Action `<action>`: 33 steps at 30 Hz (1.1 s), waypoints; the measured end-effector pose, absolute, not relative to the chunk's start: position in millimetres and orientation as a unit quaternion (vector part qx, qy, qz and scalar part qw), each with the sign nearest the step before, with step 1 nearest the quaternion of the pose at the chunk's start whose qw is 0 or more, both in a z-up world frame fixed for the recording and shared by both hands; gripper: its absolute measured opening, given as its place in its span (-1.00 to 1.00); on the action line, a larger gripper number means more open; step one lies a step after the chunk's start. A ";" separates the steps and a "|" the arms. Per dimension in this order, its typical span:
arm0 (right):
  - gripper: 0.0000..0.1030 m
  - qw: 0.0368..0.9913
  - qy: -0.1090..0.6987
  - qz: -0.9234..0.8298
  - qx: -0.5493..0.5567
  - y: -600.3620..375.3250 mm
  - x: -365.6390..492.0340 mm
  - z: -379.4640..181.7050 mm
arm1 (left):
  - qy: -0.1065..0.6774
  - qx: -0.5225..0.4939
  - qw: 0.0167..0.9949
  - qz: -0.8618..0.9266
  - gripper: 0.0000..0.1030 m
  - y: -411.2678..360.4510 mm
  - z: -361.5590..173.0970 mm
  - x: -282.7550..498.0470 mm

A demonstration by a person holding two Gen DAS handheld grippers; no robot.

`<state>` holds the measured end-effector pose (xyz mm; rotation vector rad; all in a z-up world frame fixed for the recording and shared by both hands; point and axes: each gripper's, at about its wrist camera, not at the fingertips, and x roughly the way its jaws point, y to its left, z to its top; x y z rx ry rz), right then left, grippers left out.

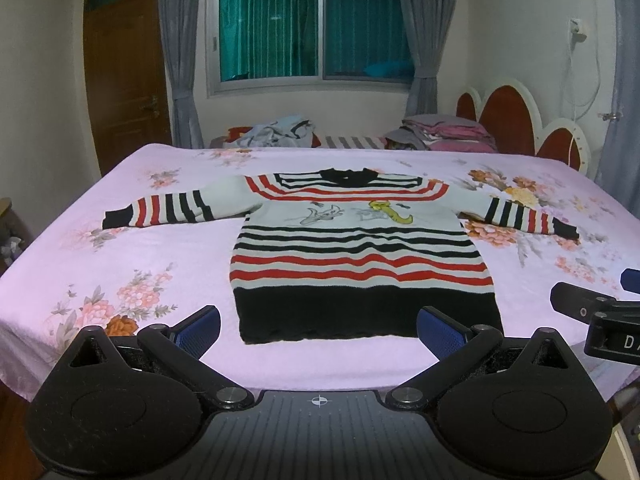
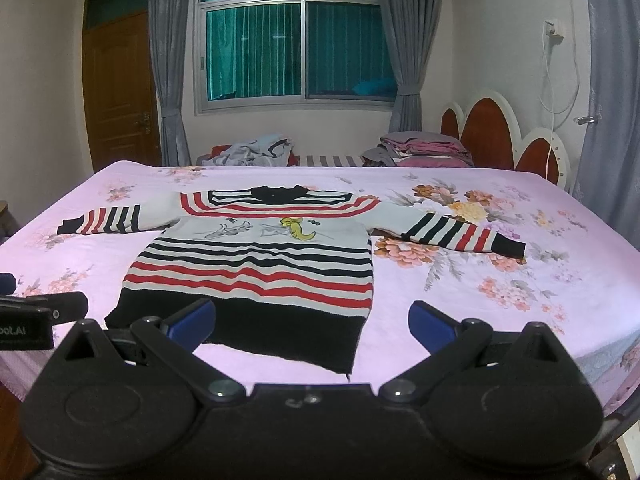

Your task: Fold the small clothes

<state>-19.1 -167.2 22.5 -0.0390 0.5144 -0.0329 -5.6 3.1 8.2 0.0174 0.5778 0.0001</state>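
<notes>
Across the bed [image 1: 120,248], near its front edge, the striped sweater [image 1: 360,256] is lying flat with sleeves spread, ready for folding. Before its black hem, the left gripper [image 1: 318,330] and right gripper [image 2: 312,320] are hovering, jaws released, gripping nothing.

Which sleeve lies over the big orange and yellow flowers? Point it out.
The sleeve on the picture's right of the sweater: it crosses the big flower cluster on the bedsheet. The other sleeve rests on plainer pink.
</notes>
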 end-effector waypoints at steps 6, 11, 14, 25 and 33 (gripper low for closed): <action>0.99 0.967 0.254 -0.015 -0.020 -165.4 -18.7 22.9 | 0.285 0.009 0.959 -0.001 1.00 3.7 7.9 -5.8; 0.99 0.967 0.255 -0.020 -0.020 -164.9 -19.0 22.0 | 0.284 0.008 0.959 -0.001 1.00 5.6 7.8 -5.8; 0.99 0.967 0.254 -0.021 -0.020 -162.8 -19.2 22.9 | 0.284 0.009 0.959 -0.002 1.00 6.7 7.8 -6.7; 0.99 0.967 0.253 -0.020 -0.017 -166.1 -22.0 22.2 | 0.284 0.010 0.959 -0.002 1.00 4.8 7.7 -7.3; 0.99 0.967 0.253 -0.021 -0.017 -165.2 -21.8 22.1 | 0.283 0.010 0.959 -0.001 1.00 4.4 7.4 -7.0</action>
